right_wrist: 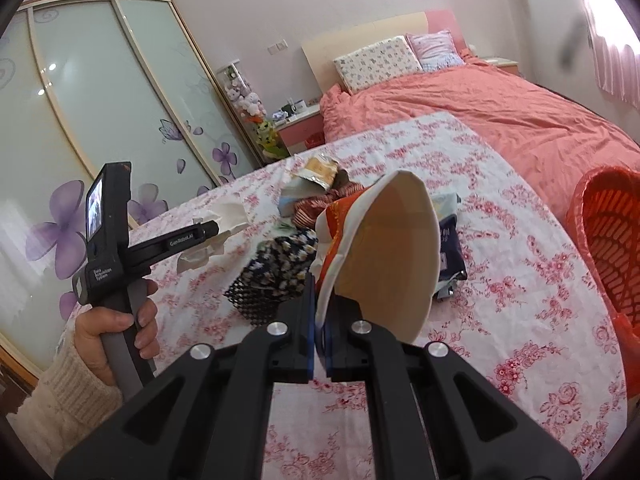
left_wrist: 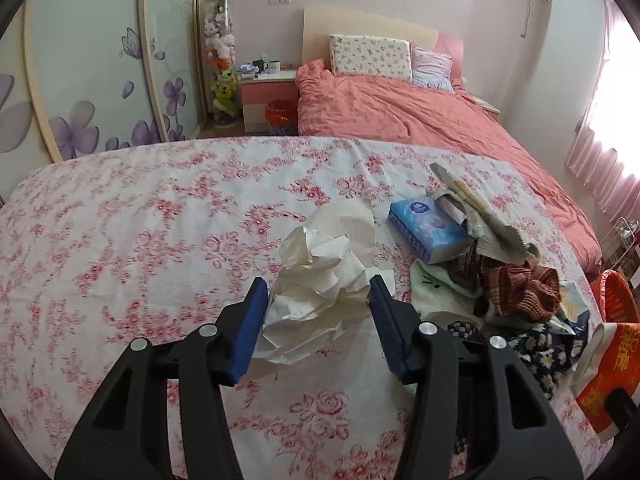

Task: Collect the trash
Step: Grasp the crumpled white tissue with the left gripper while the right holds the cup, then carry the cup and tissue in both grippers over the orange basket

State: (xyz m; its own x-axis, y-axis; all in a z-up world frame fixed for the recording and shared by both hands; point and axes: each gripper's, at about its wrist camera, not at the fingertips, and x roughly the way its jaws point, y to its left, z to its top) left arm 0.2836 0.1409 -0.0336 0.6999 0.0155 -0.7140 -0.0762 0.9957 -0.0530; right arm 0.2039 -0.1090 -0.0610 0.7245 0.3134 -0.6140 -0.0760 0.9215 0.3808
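While the left gripper [left_wrist: 318, 300] tilts down over the floral cloth [left_wrist: 140, 220], its blue pads press both sides of a crumpled white paper [left_wrist: 320, 276], gripping it; a blue tissue pack [left_wrist: 428, 232] lies just right of that paper. In the right wrist view, the right gripper [right_wrist: 320, 320] is clenched on the rim of a flattened paper cup [right_wrist: 384, 248], lifted above the cloth beside a red basket [right_wrist: 608, 240] cut off by the frame. Only here a hand [right_wrist: 116, 332] in a cream sleeve [right_wrist: 60, 396] shows, grasping the left tool's handle.
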